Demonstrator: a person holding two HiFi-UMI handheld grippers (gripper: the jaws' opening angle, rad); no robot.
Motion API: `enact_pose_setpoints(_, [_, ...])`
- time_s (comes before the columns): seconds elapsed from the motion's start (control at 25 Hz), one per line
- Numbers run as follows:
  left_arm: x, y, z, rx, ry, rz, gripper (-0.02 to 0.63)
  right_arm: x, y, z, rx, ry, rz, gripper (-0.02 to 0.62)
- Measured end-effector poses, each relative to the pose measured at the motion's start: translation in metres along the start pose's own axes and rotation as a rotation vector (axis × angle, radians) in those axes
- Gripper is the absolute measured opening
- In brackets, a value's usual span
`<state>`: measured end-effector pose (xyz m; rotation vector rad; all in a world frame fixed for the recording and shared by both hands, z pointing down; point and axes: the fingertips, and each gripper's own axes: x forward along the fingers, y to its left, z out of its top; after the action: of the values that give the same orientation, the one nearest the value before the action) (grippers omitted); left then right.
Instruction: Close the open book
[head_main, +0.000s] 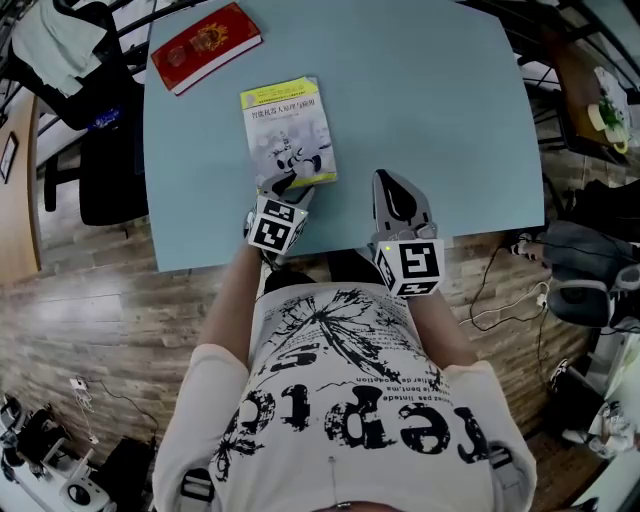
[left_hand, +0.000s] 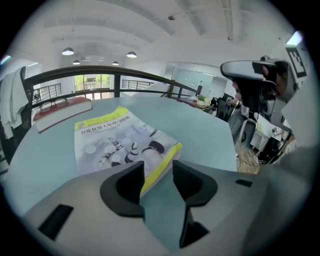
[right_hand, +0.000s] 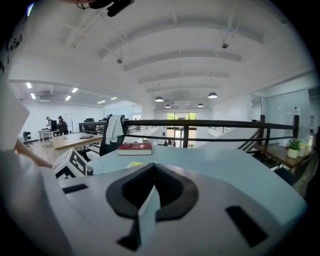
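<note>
The yellow-and-white book (head_main: 288, 130) lies closed and flat on the light blue table (head_main: 440, 110), cover up. My left gripper (head_main: 290, 186) is at the book's near edge, by the right corner. In the left gripper view the jaws stand apart around that corner of the book (left_hand: 117, 140), and the pads do not press on it; the left gripper (left_hand: 158, 169) is open. My right gripper (head_main: 393, 192) rests over the table's near edge, to the right of the book and apart from it. Its jaws meet, and the right gripper (right_hand: 151, 169) holds nothing.
A closed red book (head_main: 205, 45) lies at the table's far left corner. A black chair (head_main: 95, 150) with a white garment stands left of the table. Cables (head_main: 505, 290) run over the wooden floor at the right. A dark railing (right_hand: 200, 123) runs beyond the table's far edge.
</note>
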<state>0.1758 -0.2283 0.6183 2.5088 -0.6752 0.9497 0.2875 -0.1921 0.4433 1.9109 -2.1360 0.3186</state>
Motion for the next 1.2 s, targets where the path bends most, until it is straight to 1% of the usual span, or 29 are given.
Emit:
enact_pose_setpoints(0.12, [-0.022, 0.004, 0.016, -0.008, -0.074, 0.015, 0.178, -0.002, 0.009, 0.006, -0.004, -0.013, 0.003, 0.011])
enact_pose_setpoints(0.16, [-0.032, 0.006, 0.023, -0.016, -0.104, 0.021, 0.157, -0.002, 0.012, 0.008, -0.003, -0.020, 0.004, 0.011])
enact_pose_setpoints(0.24, [-0.053, 0.013, 0.038, -0.036, -0.168, 0.047, 0.082, -0.002, 0.019, 0.014, 0.001, -0.038, 0.011, 0.012])
enact_pose_setpoints(0.28, [-0.065, 0.017, 0.046, -0.043, -0.203, 0.063, 0.063, -0.002, 0.023, 0.018, 0.002, -0.051, 0.018, 0.011])
enact_pose_setpoints(0.36, [-0.090, 0.025, 0.064, -0.046, -0.277, 0.096, 0.045, -0.001, 0.032, 0.026, -0.005, -0.077, 0.036, 0.011])
enact_pose_setpoints(0.44, [-0.116, 0.029, 0.081, -0.033, -0.353, 0.127, 0.038, -0.002, 0.039, 0.034, -0.019, -0.100, 0.040, 0.011])
enact_pose_setpoints(0.52, [-0.142, 0.031, 0.097, -0.013, -0.429, 0.148, 0.035, -0.004, 0.043, 0.041, -0.027, -0.118, 0.026, 0.011])
enact_pose_setpoints(0.68, [-0.192, 0.032, 0.121, 0.012, -0.556, 0.170, 0.029, -0.006, 0.053, 0.056, -0.026, -0.157, 0.024, 0.011])
enact_pose_setpoints(0.84, [-0.240, 0.036, 0.133, 0.040, -0.643, 0.219, 0.029, -0.006, 0.071, 0.071, -0.058, -0.196, 0.074, 0.011])
enact_pose_setpoints(0.96, [-0.271, 0.038, 0.138, 0.066, -0.698, 0.267, 0.029, -0.007, 0.079, 0.078, -0.079, -0.217, 0.083, 0.011])
enact_pose_setpoints(1.2, [-0.300, 0.044, 0.140, 0.076, -0.764, 0.298, 0.029, -0.005, 0.091, 0.089, -0.112, -0.245, 0.104, 0.011])
